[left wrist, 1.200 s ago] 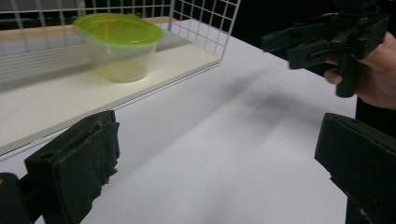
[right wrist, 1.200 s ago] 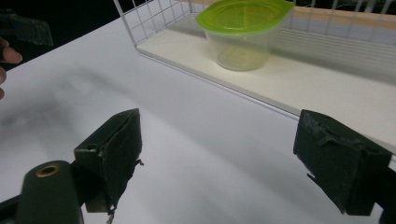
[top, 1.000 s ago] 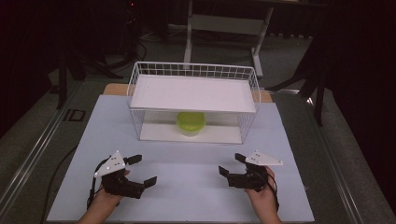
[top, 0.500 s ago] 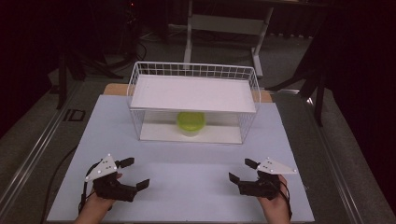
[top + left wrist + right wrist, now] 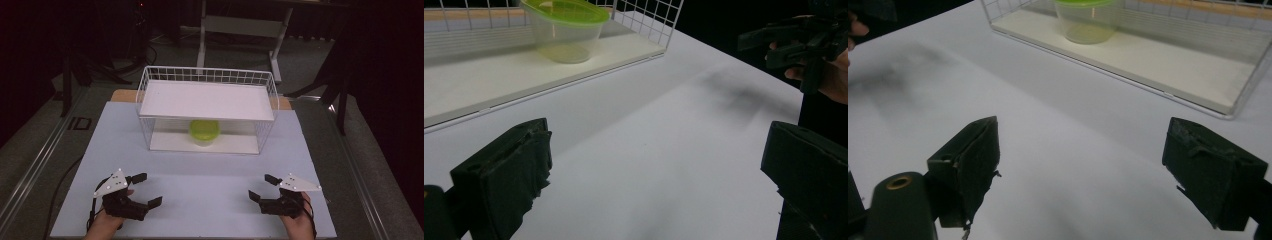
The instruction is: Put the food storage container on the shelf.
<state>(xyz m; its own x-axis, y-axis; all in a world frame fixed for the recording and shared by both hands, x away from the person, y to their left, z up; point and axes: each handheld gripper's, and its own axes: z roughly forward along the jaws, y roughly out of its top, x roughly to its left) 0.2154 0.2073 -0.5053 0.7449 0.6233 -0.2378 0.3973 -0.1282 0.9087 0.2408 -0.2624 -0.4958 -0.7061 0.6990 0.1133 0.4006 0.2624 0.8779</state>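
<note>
Left gripper and right gripper low near the table's 6 o'clock edge, jaws spread, pinching nothing. Bare surface between them and ahead. At 12 o'clock, green-lidded container on the wire rack's lower shelf, beneath the upper board.

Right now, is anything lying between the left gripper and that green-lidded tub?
Just bare white tabletop, then the shelf's open front; the left gripper view shows it up to the tub.
</note>
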